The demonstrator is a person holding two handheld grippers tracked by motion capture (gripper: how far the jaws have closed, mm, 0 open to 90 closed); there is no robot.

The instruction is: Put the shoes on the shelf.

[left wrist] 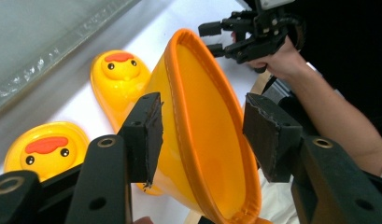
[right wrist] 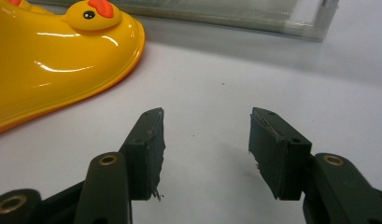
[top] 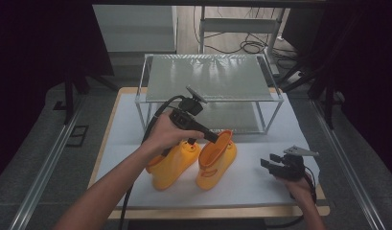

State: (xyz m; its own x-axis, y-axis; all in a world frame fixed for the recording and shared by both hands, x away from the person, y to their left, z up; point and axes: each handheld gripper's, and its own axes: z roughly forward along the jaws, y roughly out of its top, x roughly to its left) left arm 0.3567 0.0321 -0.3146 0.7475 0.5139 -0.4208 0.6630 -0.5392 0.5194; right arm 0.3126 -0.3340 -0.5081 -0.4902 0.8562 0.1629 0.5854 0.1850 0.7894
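Your left gripper point(left wrist: 200, 135) stands wide, its jaws straddling the orange-trimmed rim of the right-hand duck rain boot point(top: 216, 160), seemingly without pressing yet; the shaft runs straight ahead between them. Your right gripper point(top: 271, 163), also wide and empty, waits beside it on the white mat point(top: 260, 184).

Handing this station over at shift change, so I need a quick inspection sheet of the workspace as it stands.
Surface: white mat on a wooden table, clean.
Job's things: two yellow duck boots, left boot and right boot, upright, side by side.
Clutter: nothing seen.
Grippers: left claw open, straddling the right boot's orange rim without pressing; right claw open, empty, above the mat.
Cables: black cable trails from the left claw.
Surroundings: two-tier wire rack behind the boots; dark curtains, floor cables.
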